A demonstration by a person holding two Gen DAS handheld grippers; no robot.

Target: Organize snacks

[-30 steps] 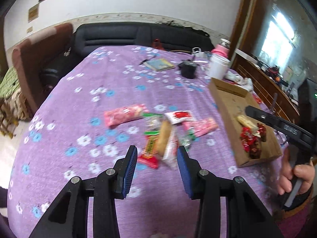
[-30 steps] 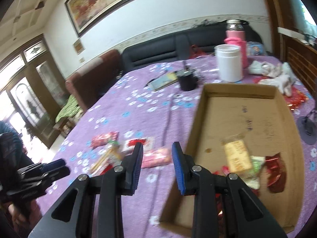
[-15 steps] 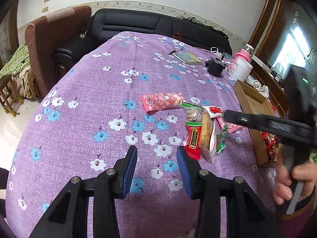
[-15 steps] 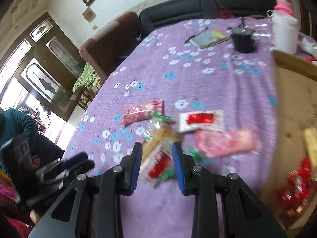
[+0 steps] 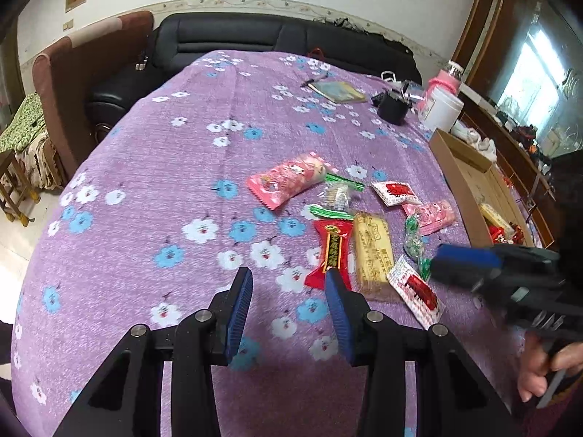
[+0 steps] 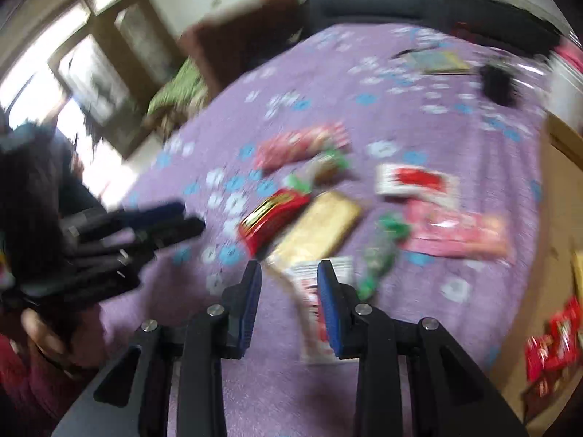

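Snacks, crinkly plastic packets, lay clustered on purple floral bench. My right tongs gaped over white-red sachet; left tongs gaped, empty. Risk I judged: overlapping packets, slippery film, double pick or slip.

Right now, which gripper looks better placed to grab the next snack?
Probably the right gripper: it is open with the white-and-red packet lying right between its fingers. The left gripper, also open, mostly faces bare cloth.

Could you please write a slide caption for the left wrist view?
Open left hand-held gripper hovers over purple floral tablecloth near scattered snack packets, cardboard box at right.
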